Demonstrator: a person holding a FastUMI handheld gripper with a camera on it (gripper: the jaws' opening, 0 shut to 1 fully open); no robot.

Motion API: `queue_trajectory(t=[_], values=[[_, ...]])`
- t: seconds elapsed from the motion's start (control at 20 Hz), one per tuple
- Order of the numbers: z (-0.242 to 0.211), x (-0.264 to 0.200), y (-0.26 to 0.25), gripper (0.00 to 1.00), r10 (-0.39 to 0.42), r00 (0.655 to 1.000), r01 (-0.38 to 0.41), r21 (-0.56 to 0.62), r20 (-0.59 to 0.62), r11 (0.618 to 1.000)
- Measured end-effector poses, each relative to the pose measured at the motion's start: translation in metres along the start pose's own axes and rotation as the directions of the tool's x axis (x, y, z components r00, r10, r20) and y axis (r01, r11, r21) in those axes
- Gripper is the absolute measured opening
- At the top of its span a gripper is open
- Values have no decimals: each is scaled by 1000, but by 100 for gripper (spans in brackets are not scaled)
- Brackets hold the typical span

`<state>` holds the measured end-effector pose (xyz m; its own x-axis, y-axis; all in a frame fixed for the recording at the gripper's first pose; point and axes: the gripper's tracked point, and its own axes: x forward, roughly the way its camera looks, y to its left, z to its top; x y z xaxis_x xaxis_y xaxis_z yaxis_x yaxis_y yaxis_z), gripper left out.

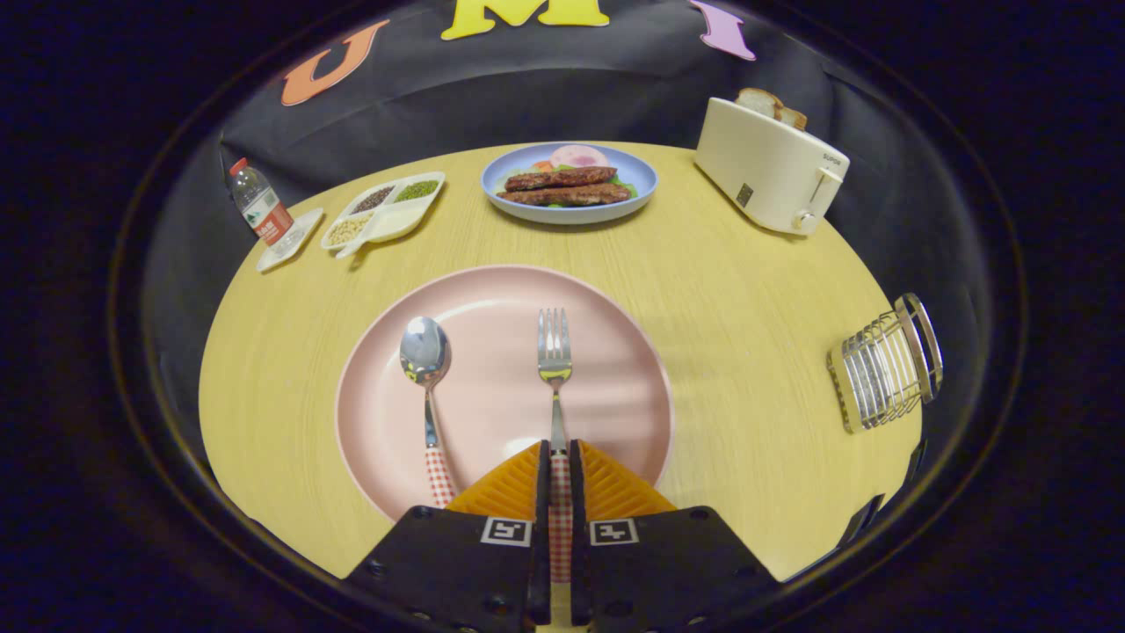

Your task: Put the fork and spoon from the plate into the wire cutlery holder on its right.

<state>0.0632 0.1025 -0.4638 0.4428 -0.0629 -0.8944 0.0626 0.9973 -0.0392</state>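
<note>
Neither piece is in the holder yet. The spoon (425,369) lies on the left of the pink plate (606,308); beside it the fork (555,352), its checked handle pinched between the nearly closed claw (559,457) — lift apparently still to come. The wire cutlery holder (883,365) stands well right on the worktop (747,290) — its inside is hard to make out.

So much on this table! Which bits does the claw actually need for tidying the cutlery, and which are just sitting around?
Needed:
fork, its checked handle pinched between the claw fingers
spoon, lying left of the fork
pink plate under both
wire cutlery holder, off to the right

Just sitting there:
toaster with bread
blue plate of food
divided snack tray
water bottle
</note>
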Motion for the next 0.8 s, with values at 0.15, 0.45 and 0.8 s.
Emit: queue_trajectory(t=[0.15,0.45,0.8], values=[[4,-11,1,9,16,1000,-15,-17,14,1000],[22,-56,-12,2,36,996,-29,-78,87,996],[34,-78,-28,2,58,991,-45,-110,121,993]])
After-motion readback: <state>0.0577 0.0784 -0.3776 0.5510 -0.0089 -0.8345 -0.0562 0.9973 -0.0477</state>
